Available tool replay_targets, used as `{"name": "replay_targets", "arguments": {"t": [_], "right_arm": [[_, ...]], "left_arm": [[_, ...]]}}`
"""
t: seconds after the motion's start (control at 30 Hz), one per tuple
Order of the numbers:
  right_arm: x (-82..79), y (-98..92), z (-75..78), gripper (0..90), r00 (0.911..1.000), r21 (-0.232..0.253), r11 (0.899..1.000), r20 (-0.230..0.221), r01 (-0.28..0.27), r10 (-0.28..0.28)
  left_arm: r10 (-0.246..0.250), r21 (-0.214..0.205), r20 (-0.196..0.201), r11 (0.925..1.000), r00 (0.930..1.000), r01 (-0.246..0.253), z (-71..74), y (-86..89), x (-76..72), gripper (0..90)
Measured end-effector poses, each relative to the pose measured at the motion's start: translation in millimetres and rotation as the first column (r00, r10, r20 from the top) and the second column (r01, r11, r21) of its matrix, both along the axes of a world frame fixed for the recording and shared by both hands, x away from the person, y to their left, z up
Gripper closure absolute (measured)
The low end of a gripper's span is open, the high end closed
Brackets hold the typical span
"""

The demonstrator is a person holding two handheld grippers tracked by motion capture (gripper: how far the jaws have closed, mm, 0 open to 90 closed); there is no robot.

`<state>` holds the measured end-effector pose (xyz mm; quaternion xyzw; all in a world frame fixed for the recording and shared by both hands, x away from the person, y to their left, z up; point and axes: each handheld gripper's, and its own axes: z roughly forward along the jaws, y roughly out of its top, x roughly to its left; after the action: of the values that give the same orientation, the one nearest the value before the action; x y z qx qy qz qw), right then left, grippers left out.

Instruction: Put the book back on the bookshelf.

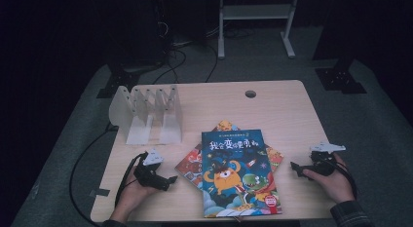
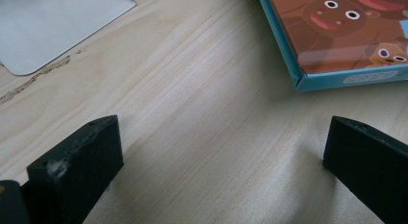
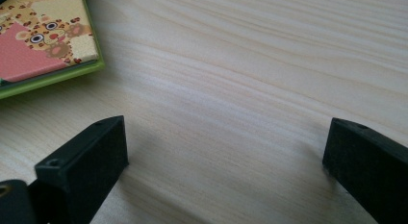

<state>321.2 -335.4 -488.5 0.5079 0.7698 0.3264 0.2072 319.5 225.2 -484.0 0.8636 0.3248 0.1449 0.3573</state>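
A blue picture book (image 1: pixel 238 173) with cartoon monsters lies on top of a loose pile at the table's near middle. Under it pokes out a red-orange book (image 1: pixel 191 162) with a blue edge (image 2: pixel 337 36) to the left, and a green-edged book (image 3: pixel 43 41) to the right. My left gripper (image 1: pixel 170 180) rests on the table just left of the pile, jaws wide open over bare wood (image 2: pixel 216 152). My right gripper (image 1: pixel 295 166) sits right of the pile, jaws also open with nothing between them (image 3: pixel 226 156).
A translucent white book rack (image 1: pixel 146 112) with several dividers stands at the table's back left; its base plate (image 2: pixel 53 22) lies close ahead of the left gripper. A round cable hole (image 1: pixel 250 94) is at the back. Black cables (image 1: pixel 87 159) trail off the left edge.
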Motion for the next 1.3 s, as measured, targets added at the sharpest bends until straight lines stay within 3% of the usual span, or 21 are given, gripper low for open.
{"name": "replay_targets", "arguments": {"t": [0.13,0.2,0.23,0.3,0.33,0.37,0.4,0.47,0.5,0.53,0.57,0.7,0.73,0.77,0.8,0.83,0.9,0.93,0.97,1.3], "right_arm": [[-0.4,0.1,0.1,1.7,1.0000,0.001,1.000,0.000,0.003,-0.003],[-0.9,-0.1,0.3,6.0,1.0000,0.002,1.000,0.005,0.004,-0.004],[-2.7,-1.1,1.5,13.6,0.9998,0.009,1.000,0.021,0.001,-0.001],[-3.9,-1.4,2.3,16.0,0.9998,0.011,1.000,0.020,0.003,-0.003],[-3.9,-1.4,2.3,16.0,0.9998,0.011,1.000,0.020,0.003,-0.003],[-5.5,-2.1,4.5,26.6,0.9998,0.011,1.000,0.017,-0.005,0.005],[-5.5,-2.1,4.5,26.6,0.9998,0.011,1.000,0.017,-0.005,0.005],[-8.1,-2.5,7.8,37.5,1.0000,0.017,1.000,-0.001,-0.006,0.006],[-8.9,-3.0,9.9,41.9,0.9998,0.026,1.000,-0.016,-0.006,0.006],[-9.4,-3.3,11.9,43.6,0.9996,0.034,0.999,-0.027,-0.004,0.005],[-9.4,-3.3,11.9,43.6,0.9996,0.034,0.999,-0.027,-0.004,0.005],[-11.6,-1.0,19.5,56.5,0.9997,0.056,0.998,-0.023,-0.008,0.009],[-11.6,-1.0,19.5,56.5,0.9997,0.056,0.998,-0.023,-0.008,0.009],[-12.6,0.8,24.1,65.9,0.9997,0.067,0.998,-0.017,-0.015,0.016],[-12.6,0.8,24.1,65.9,0.9997,0.067,0.998,-0.017,-0.015,0.016],[-12.9,2.7,28.1,74.3,0.9995,0.084,0.996,-0.014,-0.028,0.029],[-12.4,6.5,33.4,84.3,0.9989,0.101,0.994,-0.009,-0.044,0.045],[-12.4,6.5,33.4,84.3,0.9989,0.101,0.994,-0.009,-0.044,0.045],[-11.5,10.8,37.9,89.3,0.9978,0.111,0.992,0.003,-0.065,0.066],[3.9,30.7,48.4,89.5,0.9916,0.168,0.977,0.004,-0.128,0.129]], "left_arm": [[-0.004,-0.003,0.002,1.0000,1.0000,0.004,0.0,1.1,0.2,0.0],[-0.004,-0.005,0.004,1.0000,1.0000,0.004,0.4,1.9,0.2,2.4],[0.001,-0.005,0.008,1.0000,1.0000,-0.001,1.9,3.7,0.9,4.8],[-0.001,-0.004,0.008,1.0000,1.0000,0.001,5.1,5.1,1.5,8.8],[-0.001,-0.004,0.008,1.0000,1.0000,0.001,5.1,5.1,1.5,13.1],[0.004,-0.025,0.018,0.9997,0.9998,-0.004,11.2,6.6,0.9,16.2],[0.004,-0.025,0.018,0.9997,0.9998,-0.004,11.2,6.6,0.9,20.7],[0.001,-0.013,0.037,0.9999,0.9993,0.000,18.6,6.6,-1.0,25.7],[-0.004,-0.029,0.036,0.9996,0.9993,0.005,21.0,7.2,-2.0,31.8],[0.001,-0.052,0.030,0.9986,0.9995,0.000,23.8,7.7,-2.8,37.3],[0.001,-0.052,0.030,0.9986,0.9995,0.000,23.8,7.7,-2.8,38.4],[0.005,-0.066,0.021,0.9978,0.9998,-0.004,30.3,9.8,-6.0,56.6],[0.015,-0.071,0.018,0.9974,0.9997,-0.014,31.9,10.6,-7.0,56.6],[0.024,-0.072,0.019,0.9972,0.9995,-0.022,33.9,11.7,-7.7,68.8],[0.032,-0.075,0.014,0.9967,0.9994,-0.031,36.3,12.6,-8.2,68.8],[0.035,-0.081,0.013,0.9962,0.9993,-0.034,38.0,13.1,-8.6,78.1],[0.036,-0.105,0.004,0.9939,0.9993,-0.036,44.5,13.2,-10.1,86.7],[0.036,-0.105,0.004,0.9939,0.9993,-0.036,44.5,13.2,-10.1,89.6],[0.033,-0.124,-0.003,0.9918,0.9995,-0.033,48.7,11.7,-11.4,89.8],[-0.001,-0.173,-0.018,0.9849,0.9998,-0.002,51.5,-1.8,-8.5,89.3]]}}
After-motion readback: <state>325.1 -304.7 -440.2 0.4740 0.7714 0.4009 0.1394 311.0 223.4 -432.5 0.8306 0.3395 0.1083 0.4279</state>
